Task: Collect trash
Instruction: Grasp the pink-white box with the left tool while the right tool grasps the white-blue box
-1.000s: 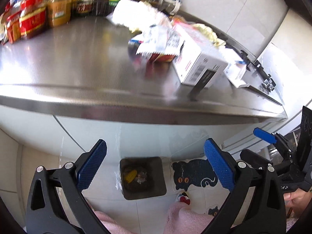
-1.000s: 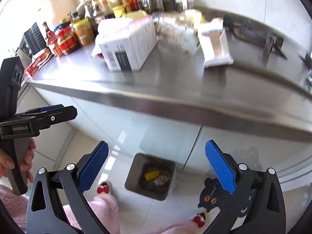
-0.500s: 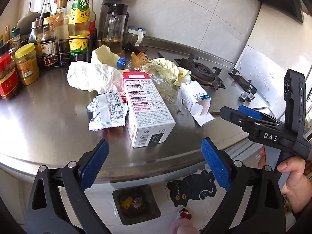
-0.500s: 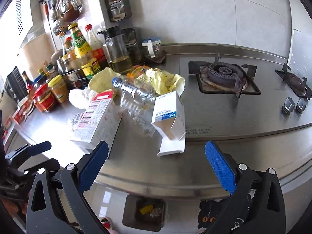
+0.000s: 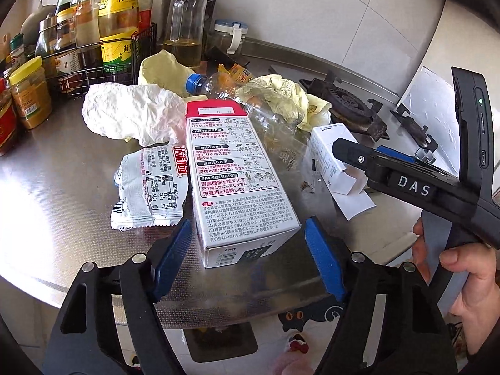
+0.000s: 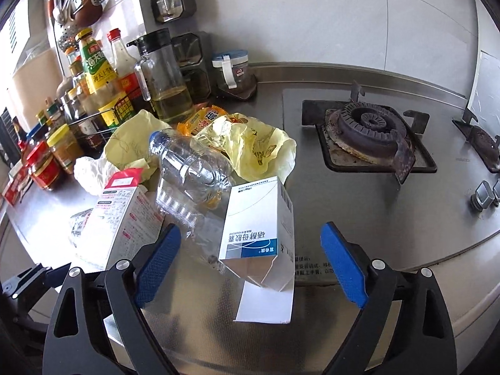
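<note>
Both tongs open above the littered surface (image 5: 62,168).
Left tongs (image 5: 247,256) straddle the red-topped box (image 5: 237,181); right tongs (image 6: 250,262) flank the white carton (image 6: 259,231), touching nothing.

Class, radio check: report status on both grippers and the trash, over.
Left hand-held gripper open, straddling red-topped white carton. Right hand-held gripper open, lined up on small blue-and-white box. Clear plastic bottle lies against both.

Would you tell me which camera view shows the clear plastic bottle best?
The right wrist view: the clear plastic bottle lies in plain sight from cap to ribbed base. In the left wrist view its blue cap shows, but the red-topped box hides part of its body.
</note>
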